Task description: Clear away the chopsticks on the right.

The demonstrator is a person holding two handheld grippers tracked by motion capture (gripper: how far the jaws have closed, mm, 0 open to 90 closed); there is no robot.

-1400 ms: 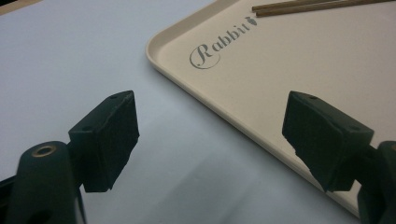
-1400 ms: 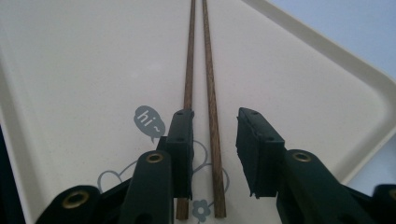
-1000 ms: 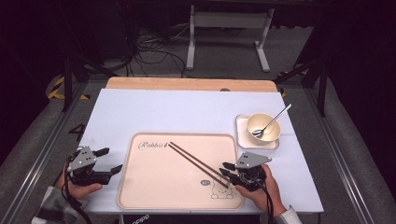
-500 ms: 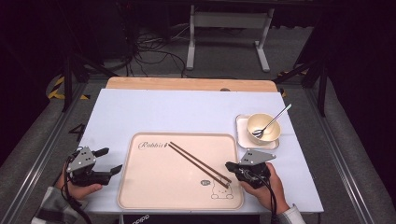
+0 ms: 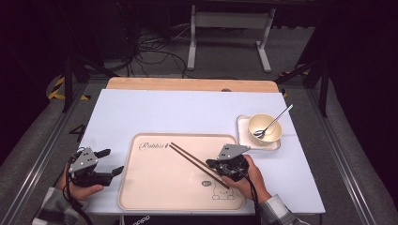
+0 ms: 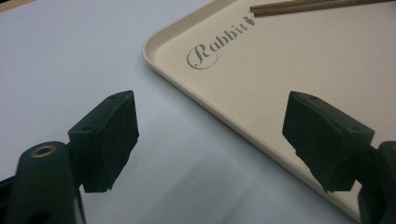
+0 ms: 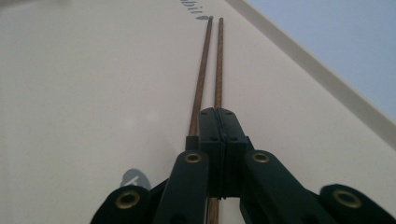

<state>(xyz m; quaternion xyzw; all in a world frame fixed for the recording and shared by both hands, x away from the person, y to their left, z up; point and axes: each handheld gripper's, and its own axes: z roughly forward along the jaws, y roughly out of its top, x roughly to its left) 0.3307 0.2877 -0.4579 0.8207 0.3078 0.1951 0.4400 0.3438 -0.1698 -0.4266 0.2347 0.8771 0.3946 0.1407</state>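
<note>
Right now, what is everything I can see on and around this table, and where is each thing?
chopsticks: two, brown, side by side on the tray, near ends at the right gripper.
tray: one, beige, marked "Rabbit", at the near edge of the table.
bowl: one, cream, on the small dish.
spoon: one, metal, leaning in the bowl.
small dish: one, white, right of the tray.
table: one, white-covered.
left gripper: black, open, left of the tray.
right gripper: black, shut over the chopsticks.
</note>
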